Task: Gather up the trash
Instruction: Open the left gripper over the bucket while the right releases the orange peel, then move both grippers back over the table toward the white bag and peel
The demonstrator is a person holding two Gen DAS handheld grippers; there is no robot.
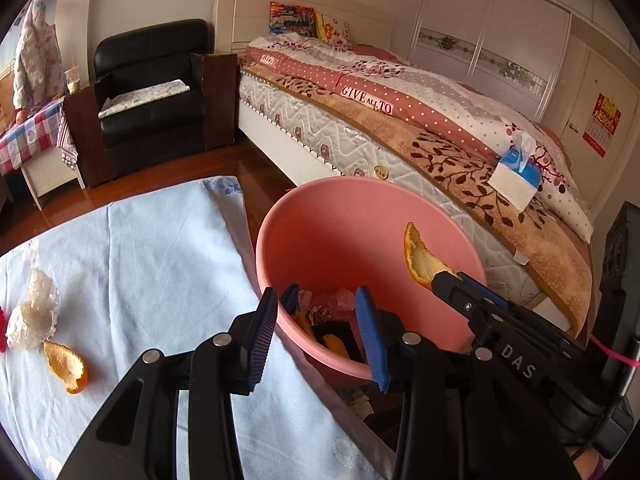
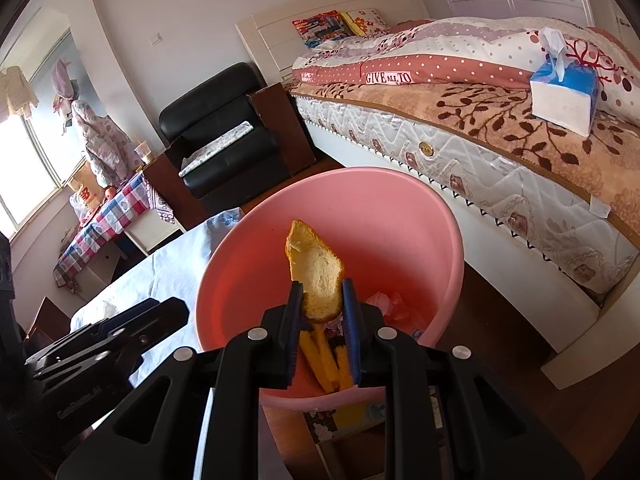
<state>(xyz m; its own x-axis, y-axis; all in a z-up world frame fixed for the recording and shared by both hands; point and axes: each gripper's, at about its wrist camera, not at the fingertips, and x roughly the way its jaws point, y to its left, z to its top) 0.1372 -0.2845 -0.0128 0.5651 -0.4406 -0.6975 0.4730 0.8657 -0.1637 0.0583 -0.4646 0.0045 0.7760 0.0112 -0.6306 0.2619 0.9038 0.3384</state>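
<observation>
The left gripper (image 1: 320, 332) hangs over the near rim of the pink basin (image 1: 340, 216), its jaws apart with nothing between them. The right gripper (image 2: 322, 312) is clamped on a curled orange peel (image 2: 316, 272), held above the basin's inside. Peel scraps and what look like crumpled wrappers (image 1: 332, 320) lie at its bottom. Another orange peel (image 1: 66, 366) and white paper cups (image 1: 34, 312) rest on the pale blue cloth (image 1: 160, 260)

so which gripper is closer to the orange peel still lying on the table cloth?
Left. The left gripper hangs open at the pink bin's table-side rim, near the peel on the cloth; the right gripper is farther away, over the bin.
</observation>
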